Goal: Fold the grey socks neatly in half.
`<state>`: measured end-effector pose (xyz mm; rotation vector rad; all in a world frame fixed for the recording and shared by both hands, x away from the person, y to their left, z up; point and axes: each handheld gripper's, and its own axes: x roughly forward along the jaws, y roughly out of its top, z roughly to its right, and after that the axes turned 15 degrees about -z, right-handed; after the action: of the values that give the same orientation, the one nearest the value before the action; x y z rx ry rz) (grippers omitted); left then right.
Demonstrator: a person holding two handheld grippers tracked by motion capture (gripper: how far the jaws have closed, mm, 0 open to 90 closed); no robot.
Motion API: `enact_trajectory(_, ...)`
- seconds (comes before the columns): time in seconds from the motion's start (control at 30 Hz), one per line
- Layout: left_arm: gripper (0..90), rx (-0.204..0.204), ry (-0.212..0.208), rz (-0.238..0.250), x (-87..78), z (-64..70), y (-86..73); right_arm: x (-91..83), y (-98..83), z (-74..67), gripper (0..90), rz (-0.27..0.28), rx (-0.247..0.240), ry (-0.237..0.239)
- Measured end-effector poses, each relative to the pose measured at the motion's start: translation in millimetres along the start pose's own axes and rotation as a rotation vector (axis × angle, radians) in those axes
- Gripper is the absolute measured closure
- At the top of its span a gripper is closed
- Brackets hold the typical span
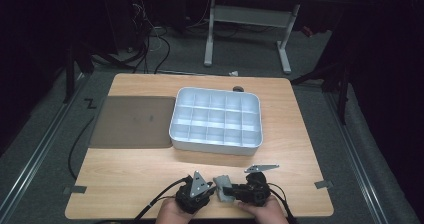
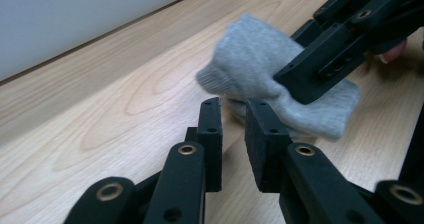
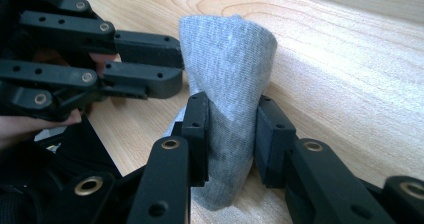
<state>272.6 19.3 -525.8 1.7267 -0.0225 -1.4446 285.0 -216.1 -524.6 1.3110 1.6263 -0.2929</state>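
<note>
Right gripper (image 3: 227, 134) clamped on grey sock (image 3: 227, 69) at near edge — left gripper (image 2: 232, 129) nearly closed, empty, sock just right of its tips.

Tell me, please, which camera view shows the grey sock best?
The right gripper view: the grey sock stands close up, pinched between that gripper's jaws. The left gripper view shows it partly behind the right gripper; the high view, small.

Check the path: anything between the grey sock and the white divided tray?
Nothing visible. The grey sock, clamped in the right gripper, sits near the table's front edge; bare wood lies between it and the white divided tray. The left gripper is beside it, nearly shut.
</note>
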Motion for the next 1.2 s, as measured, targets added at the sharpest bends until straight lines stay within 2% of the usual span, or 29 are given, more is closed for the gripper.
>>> enact_trajectory(0.13,74.8,-0.021,0.009,0.005,-3.6,-7.6,-4.1,-1.4,-0.6,0.5,71.6,0.011,-0.003,-0.017)
enact_trajectory(0.37,72.2,-0.046,0.026,0.009,-9.3,-20.6,-10.0,-7.3,-3.2,2.0,71.6,0.056,-0.003,-0.087)
enact_trajectory(0.57,70.6,-0.067,0.044,0.015,-14.5,-28.7,-13.7,-11.3,-4.0,3.5,71.6,0.071,0.000,-0.112)
enact_trajectory(0.73,68.5,-0.078,0.067,0.022,-19.2,-35.7,-16.2,-15.0,-3.9,4.8,71.5,0.071,-0.009,-0.129)
enact_trajectory(0.93,65.2,-0.100,0.104,0.027,-28.6,-50.3,-22.0,-19.7,-4.1,6.2,71.5,0.070,-0.031,-0.168)
enact_trajectory(1.1,64.2,-0.115,0.139,0.025,-36.3,-63.0,-31.9,-23.3,-4.2,5.5,71.6,0.075,-0.052,-0.229)
enact_trajectory(1.2,63.4,-0.125,0.148,0.025,-40.1,-68.9,-38.1,-23.5,-3.9,2.1,71.5,0.068,-0.092,-0.280)
